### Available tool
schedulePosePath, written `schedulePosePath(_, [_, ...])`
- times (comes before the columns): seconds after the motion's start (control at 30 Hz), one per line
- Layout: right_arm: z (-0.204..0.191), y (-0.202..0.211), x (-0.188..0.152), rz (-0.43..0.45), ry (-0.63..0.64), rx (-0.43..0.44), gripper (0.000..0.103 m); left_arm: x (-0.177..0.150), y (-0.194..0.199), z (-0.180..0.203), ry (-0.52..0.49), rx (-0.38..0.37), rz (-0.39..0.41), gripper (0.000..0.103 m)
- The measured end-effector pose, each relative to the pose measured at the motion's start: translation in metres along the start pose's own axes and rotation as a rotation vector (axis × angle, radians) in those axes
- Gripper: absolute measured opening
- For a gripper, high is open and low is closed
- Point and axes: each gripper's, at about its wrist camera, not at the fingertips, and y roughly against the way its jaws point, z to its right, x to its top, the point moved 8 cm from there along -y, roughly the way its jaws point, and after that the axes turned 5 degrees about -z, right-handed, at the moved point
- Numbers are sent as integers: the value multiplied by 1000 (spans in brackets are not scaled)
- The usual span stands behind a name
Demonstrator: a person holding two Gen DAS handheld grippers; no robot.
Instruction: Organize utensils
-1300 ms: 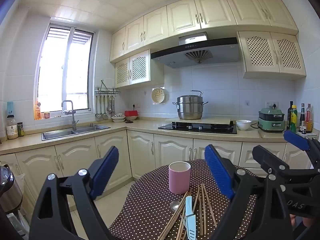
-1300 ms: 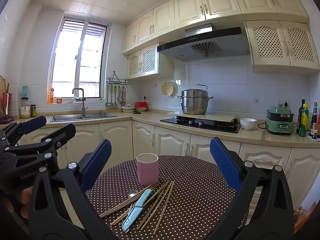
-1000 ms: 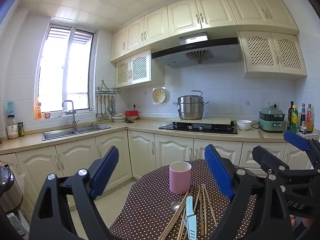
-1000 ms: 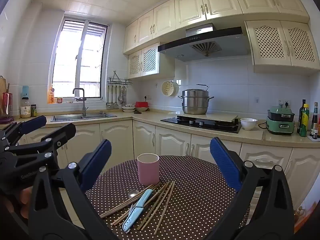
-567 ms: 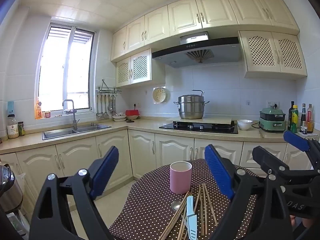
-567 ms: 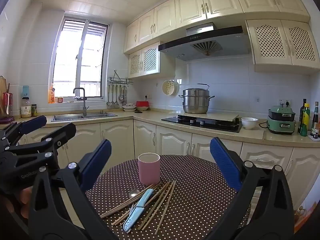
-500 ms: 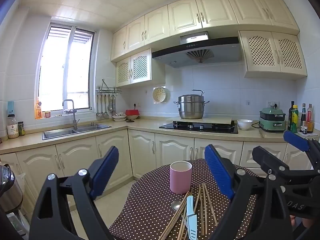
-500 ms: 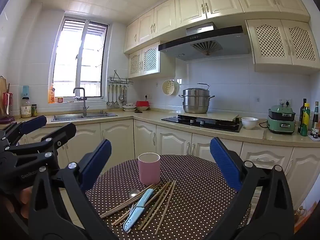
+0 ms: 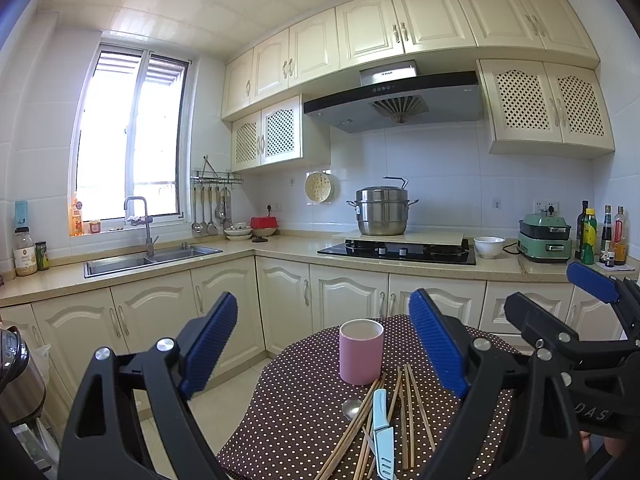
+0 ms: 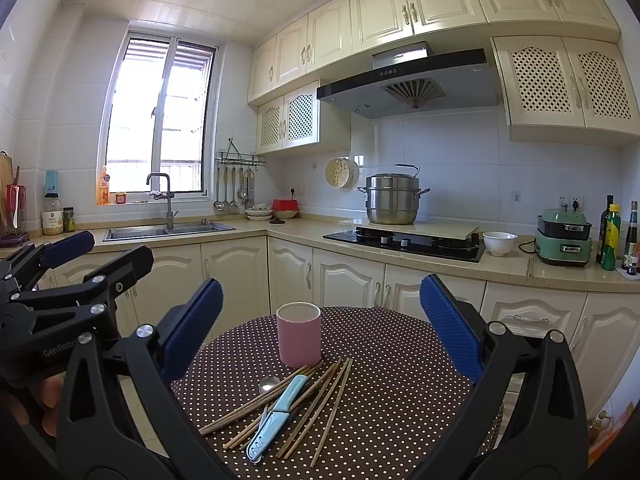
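Note:
A pink cup [image 10: 299, 333] [image 9: 361, 351] stands upright on a round table with a brown polka-dot cloth [image 10: 404, 392]. In front of it lie several wooden chopsticks [image 10: 320, 402] [image 9: 408, 412], a light blue folding knife [image 10: 276, 416] [image 9: 382, 432] and a metal spoon [image 10: 268, 385] [image 9: 352, 409], all in one loose pile. My right gripper [image 10: 320, 320] hangs open above the near side of the table, holding nothing. My left gripper [image 9: 322, 340] is open too, over the table's left part. Each gripper shows at the edge of the other's view.
Cream kitchen cabinets [image 10: 348, 280] and a countertop run behind the table, with a sink [image 10: 168, 232], a hob with a steel pot [image 10: 392, 200], a white bowl [image 10: 499, 242] and a green cooker [image 10: 563, 238]. Tiled floor [image 9: 224, 396] lies left of the table.
Nothing has moved apart from a very slight drift of both views; both grippers stay open and the utensils lie as before.

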Motion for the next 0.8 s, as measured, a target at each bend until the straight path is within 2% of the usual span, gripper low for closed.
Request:
schedulePosePath(0.63, [4,-24,-20,-53,-24,19,97,-13,-21,2,-19,11,-60,86])
schedulePosePath(0.8, [-1,-41,-28,-86,-26,56,97,-20,-34,-2,-32,31,-84,86])
